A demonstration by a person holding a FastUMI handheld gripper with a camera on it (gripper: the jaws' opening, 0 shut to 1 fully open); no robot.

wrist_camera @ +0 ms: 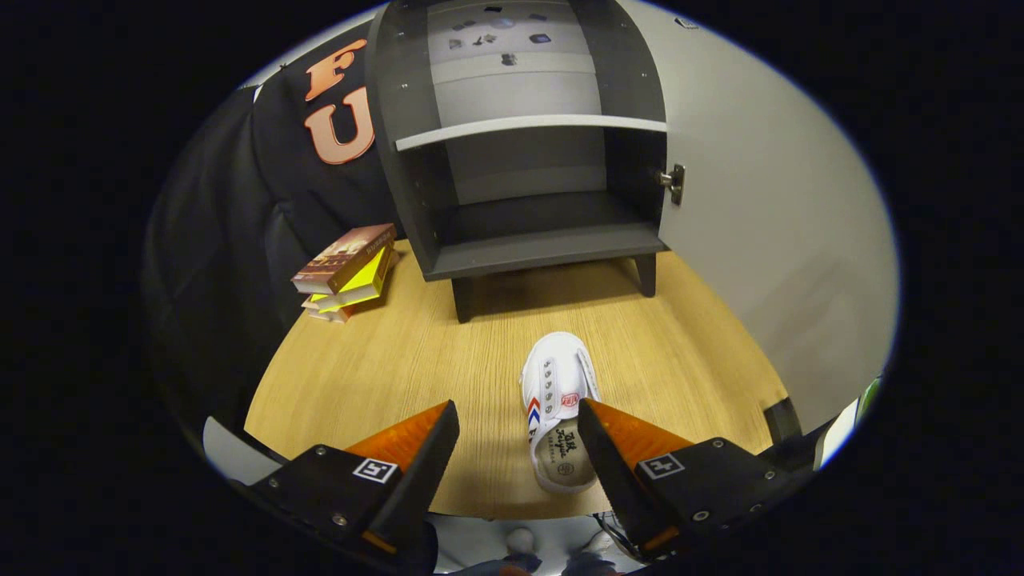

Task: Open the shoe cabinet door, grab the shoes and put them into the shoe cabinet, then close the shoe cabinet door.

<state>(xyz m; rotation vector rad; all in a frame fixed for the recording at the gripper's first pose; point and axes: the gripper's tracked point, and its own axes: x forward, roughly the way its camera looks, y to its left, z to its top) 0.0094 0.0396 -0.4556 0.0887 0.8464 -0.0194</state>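
A small white shoe (pixel 558 408) with red and blue stripes lies on the wooden table (pixel 384 368), toe pointing toward the cabinet. It sits between my fingers, close against the right finger (pixel 620 448). My gripper (pixel 518 416) is open, with its orange-backed fingers spread wide and nothing pressed between them. Beyond the shoe stands the dark grey shoe cabinet (pixel 528 160), its light grey door (pixel 768 232) swung open to the right. Inside, a pale shelf (pixel 528 126) divides it and the lower compartment (pixel 544 228) is bare.
A stack of books (pixel 348 272) lies on the table left of the cabinet, by the black cloth wall. The open door stretches along the right side of the table. Bare wood lies between the shoe and the cabinet's legs.
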